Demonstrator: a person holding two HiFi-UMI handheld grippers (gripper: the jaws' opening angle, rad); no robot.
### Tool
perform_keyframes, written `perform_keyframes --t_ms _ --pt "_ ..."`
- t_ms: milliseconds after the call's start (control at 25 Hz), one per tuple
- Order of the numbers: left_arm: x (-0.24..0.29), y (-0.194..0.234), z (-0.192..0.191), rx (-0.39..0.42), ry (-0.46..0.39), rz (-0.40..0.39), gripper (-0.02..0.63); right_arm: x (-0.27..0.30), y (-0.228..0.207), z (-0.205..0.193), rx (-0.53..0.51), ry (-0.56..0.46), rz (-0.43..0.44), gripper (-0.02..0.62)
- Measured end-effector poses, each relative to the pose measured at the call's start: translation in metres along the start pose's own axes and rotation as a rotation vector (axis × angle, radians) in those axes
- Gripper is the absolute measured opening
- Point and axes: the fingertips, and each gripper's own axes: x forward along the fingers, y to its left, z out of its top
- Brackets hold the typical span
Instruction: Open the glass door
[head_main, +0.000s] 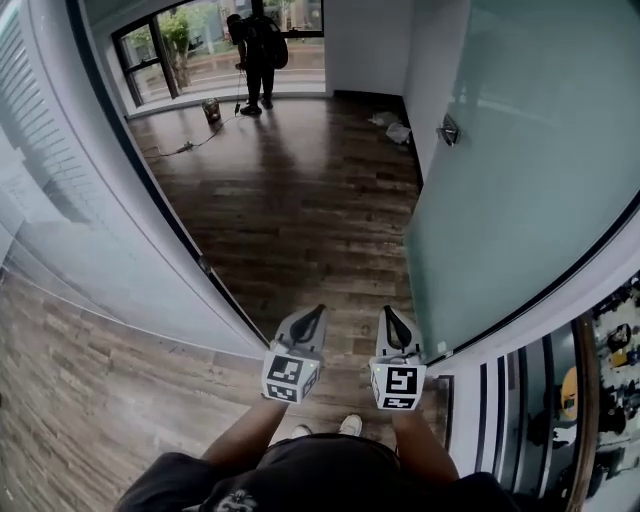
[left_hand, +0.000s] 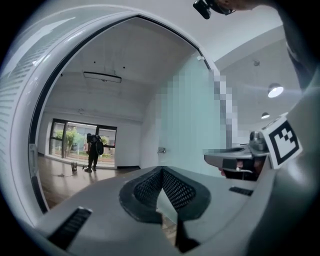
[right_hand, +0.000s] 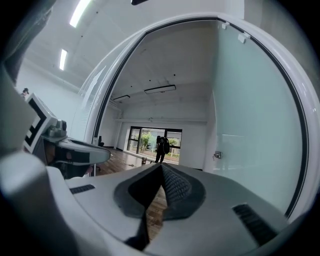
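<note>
The frosted glass door (head_main: 520, 180) stands swung inward on the right, its metal handle (head_main: 448, 130) facing the room beyond. My left gripper (head_main: 312, 318) and right gripper (head_main: 393, 320) are side by side in the doorway, pointing level into the room. Both are shut with nothing between their jaws, and neither touches the door. In the left gripper view the closed tips (left_hand: 162, 170) sit left of the door (left_hand: 185, 125). In the right gripper view the closed tips (right_hand: 161, 166) point at the room, with the door (right_hand: 255, 125) and its handle (right_hand: 217, 155) to the right.
A glass wall (head_main: 80, 200) with a dark frame lines the left side of the opening. A person (head_main: 258, 55) stands at the far windows beside a small bucket (head_main: 211, 110). White scraps (head_main: 397, 130) lie near the door's far edge. Wood floor (head_main: 290, 220) stretches ahead.
</note>
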Motion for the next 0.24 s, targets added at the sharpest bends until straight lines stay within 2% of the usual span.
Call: perform_keyframes --t_ms 240 --pt "-0.033 0.049 -0.011 -0.014 -0.024 -0.001 0.006 0.011 0.060 0.000 -0.020 -0.009 -0.004 0.017"
